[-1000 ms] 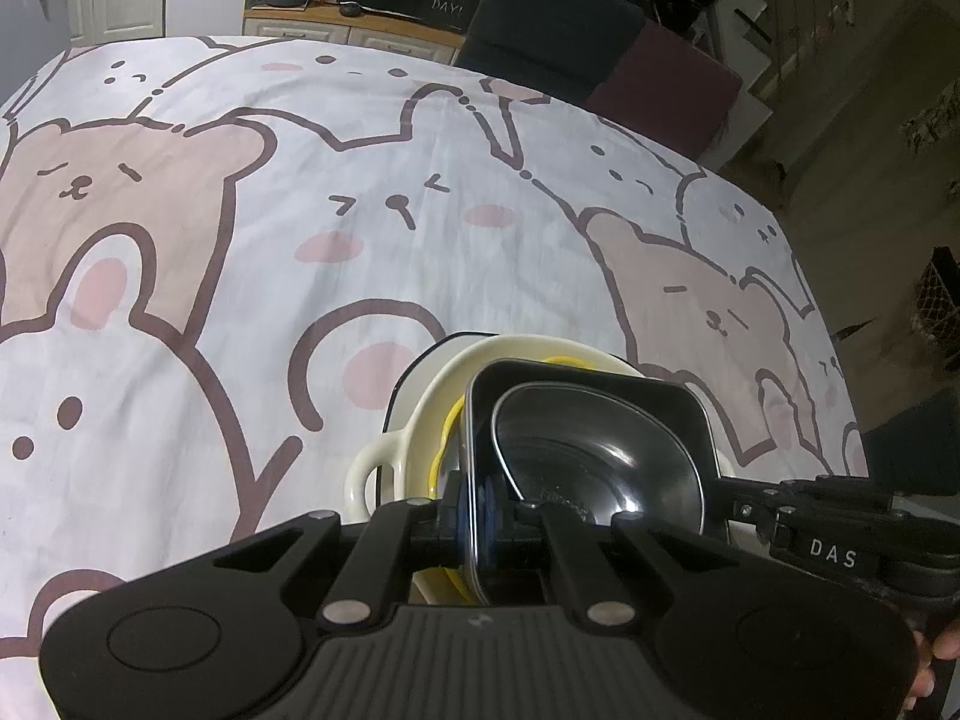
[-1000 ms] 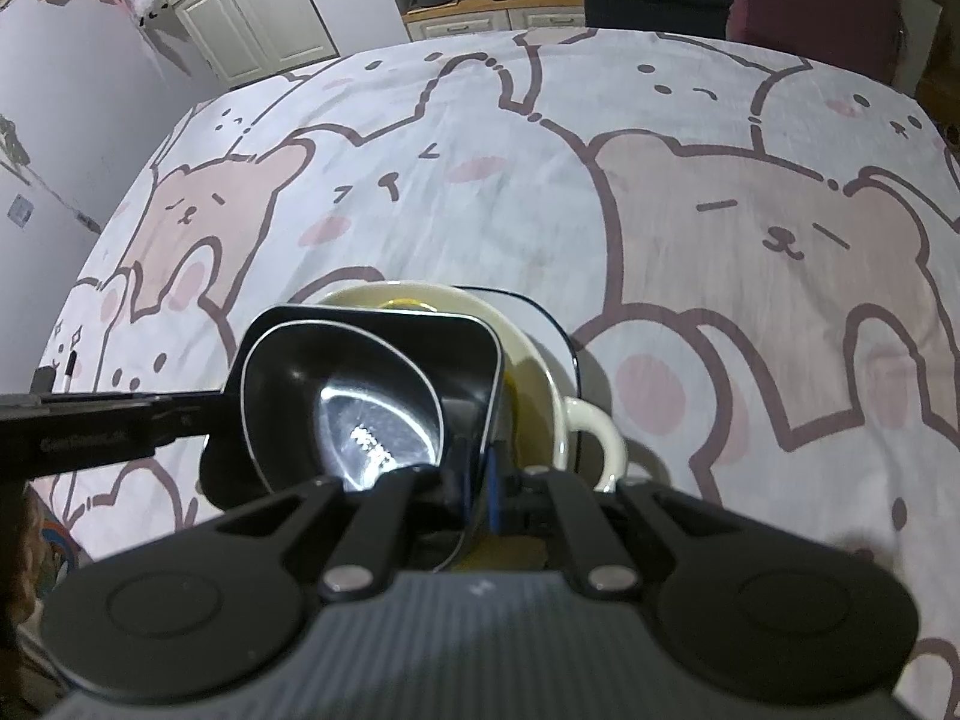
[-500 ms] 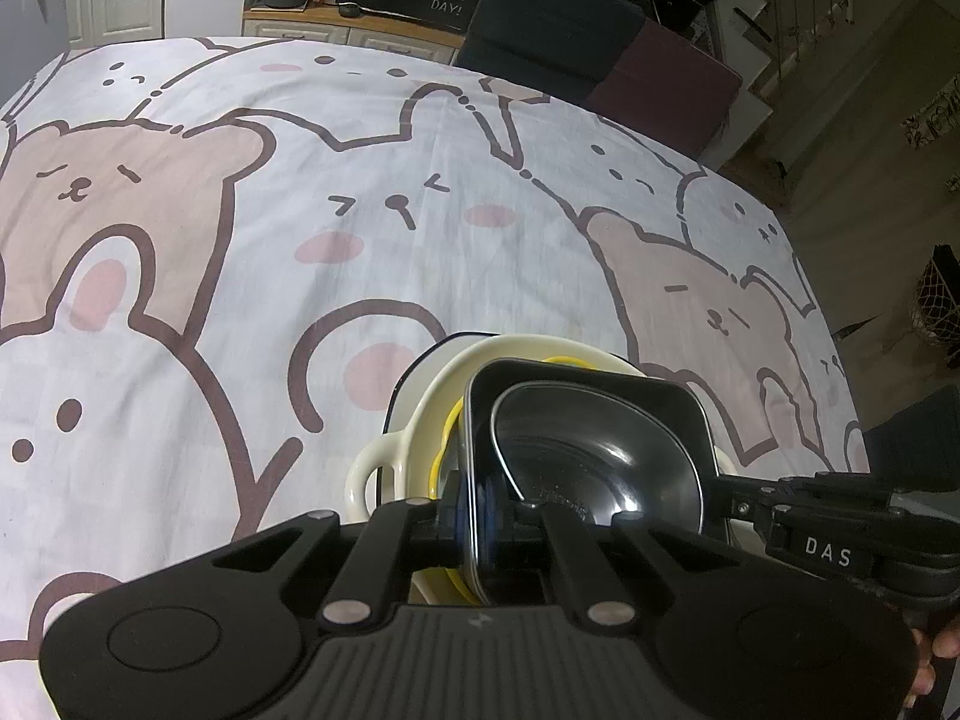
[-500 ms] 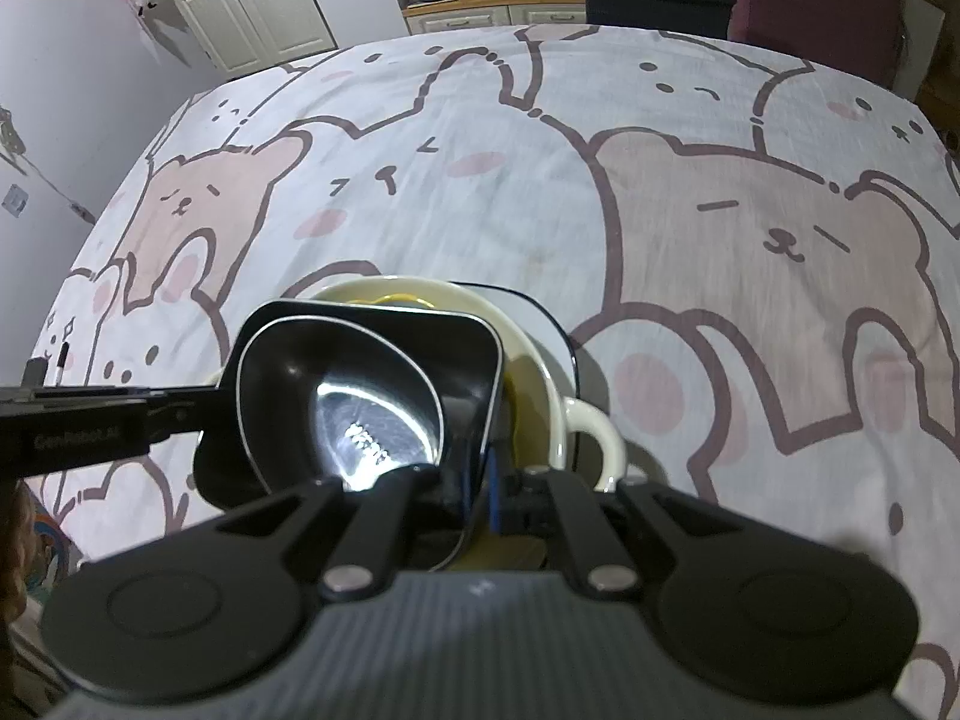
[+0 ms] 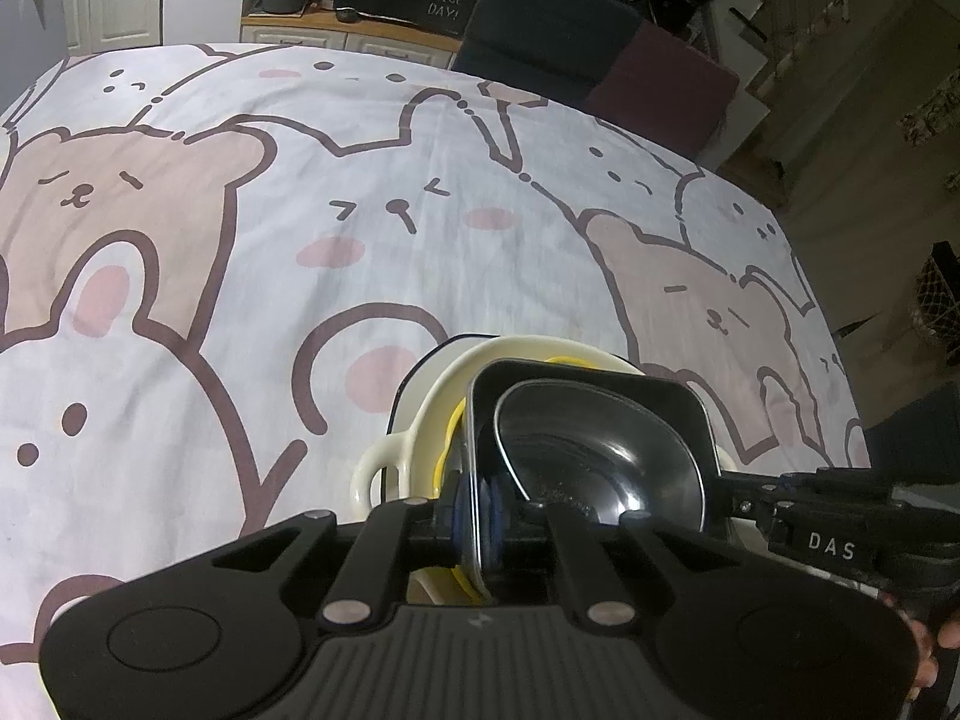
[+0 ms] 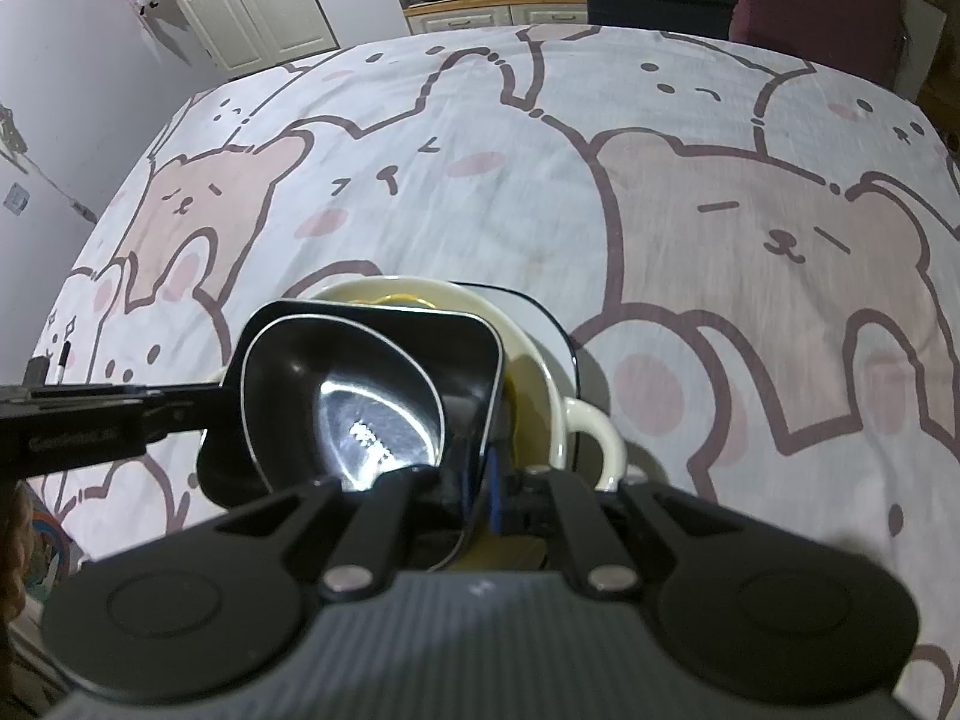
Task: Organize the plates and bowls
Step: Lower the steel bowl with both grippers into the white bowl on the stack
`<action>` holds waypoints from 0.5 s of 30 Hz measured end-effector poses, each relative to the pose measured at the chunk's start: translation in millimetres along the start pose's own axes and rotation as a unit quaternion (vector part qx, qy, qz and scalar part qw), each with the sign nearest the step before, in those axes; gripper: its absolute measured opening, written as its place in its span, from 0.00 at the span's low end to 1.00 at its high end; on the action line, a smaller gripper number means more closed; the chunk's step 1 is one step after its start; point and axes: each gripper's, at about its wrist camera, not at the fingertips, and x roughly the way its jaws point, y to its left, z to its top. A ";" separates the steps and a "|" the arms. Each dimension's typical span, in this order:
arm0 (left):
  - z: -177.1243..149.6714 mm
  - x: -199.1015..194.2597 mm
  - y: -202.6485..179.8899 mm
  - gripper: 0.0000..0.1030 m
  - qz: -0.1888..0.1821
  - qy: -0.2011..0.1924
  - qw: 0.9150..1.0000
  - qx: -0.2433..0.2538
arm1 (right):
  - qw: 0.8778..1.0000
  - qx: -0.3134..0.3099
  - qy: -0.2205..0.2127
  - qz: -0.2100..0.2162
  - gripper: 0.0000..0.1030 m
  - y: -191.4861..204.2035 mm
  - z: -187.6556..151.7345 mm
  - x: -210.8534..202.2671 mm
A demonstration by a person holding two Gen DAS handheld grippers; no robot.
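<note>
black square bowl (image 5: 672,414) with a steel bowl (image 5: 594,456) nested inside is pinched at opposite rims by the left gripper (image 5: 480,510) and right gripper (image 6: 480,492), likely to keep it level over the cream handled dish (image 5: 408,438). the stack sits near the bed's (image 5: 360,210) front edge; nothing blocks it.

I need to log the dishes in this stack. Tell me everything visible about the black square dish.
The black square dish looks like glossy dark plastic or melamine, with rounded corners and a thin pale rim. It sits tilted above the cream bowl, holding a shiny metal bowl. The left gripper and right gripper are both closed on opposite edges.
</note>
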 end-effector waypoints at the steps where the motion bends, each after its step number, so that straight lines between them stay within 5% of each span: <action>1: -0.3 -0.4 -0.5 0.15 0.001 0.000 1.000 0.001 | 1.000 0.000 0.000 0.001 0.11 0.1 -0.1 -0.4; 15: -0.1 -1.1 0.4 0.17 0.001 -0.001 1.000 0.002 | 1.000 0.010 -0.007 0.003 0.11 -1.9 0.0 -3.8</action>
